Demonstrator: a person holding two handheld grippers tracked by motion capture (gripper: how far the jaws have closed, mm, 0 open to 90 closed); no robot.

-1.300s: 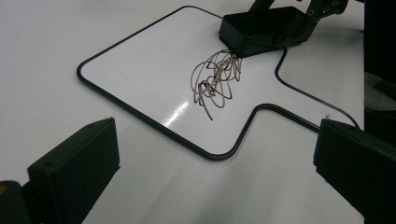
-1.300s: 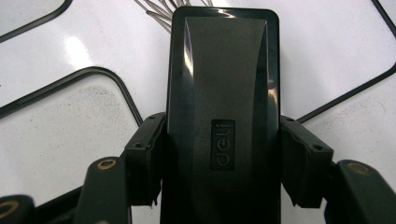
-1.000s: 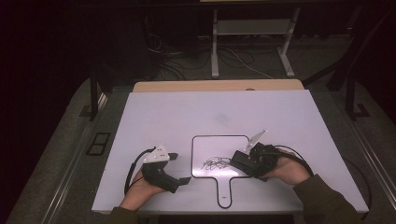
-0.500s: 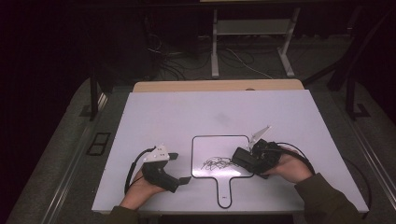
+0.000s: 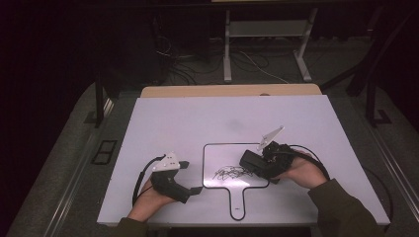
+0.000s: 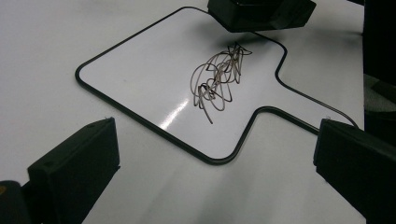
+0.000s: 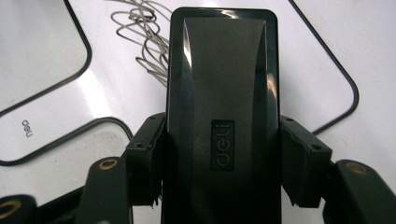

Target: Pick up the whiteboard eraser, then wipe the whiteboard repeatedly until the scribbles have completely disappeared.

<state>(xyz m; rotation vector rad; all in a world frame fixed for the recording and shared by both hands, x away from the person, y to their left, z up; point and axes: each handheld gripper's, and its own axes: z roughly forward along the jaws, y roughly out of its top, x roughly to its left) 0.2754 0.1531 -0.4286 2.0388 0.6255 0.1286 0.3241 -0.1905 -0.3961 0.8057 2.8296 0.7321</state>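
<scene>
Right gripper (image 7: 219,154) pinches black rectangular plastic eraser (image 7: 222,107) over scribbled, black-rimmed paddle-shaped whiteboard (image 5: 217,158); left gripper (image 6: 210,186), jaws spread, rests beside it.

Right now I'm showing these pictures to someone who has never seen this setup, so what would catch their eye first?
Probably the dark scribble in the middle of the small black-rimmed whiteboard lying on the pale table. Next, the black eraser marked "deli", clamped between the right gripper's jaws at the scribble's right edge. The left gripper rests open on the table just left of the whiteboard.
</scene>
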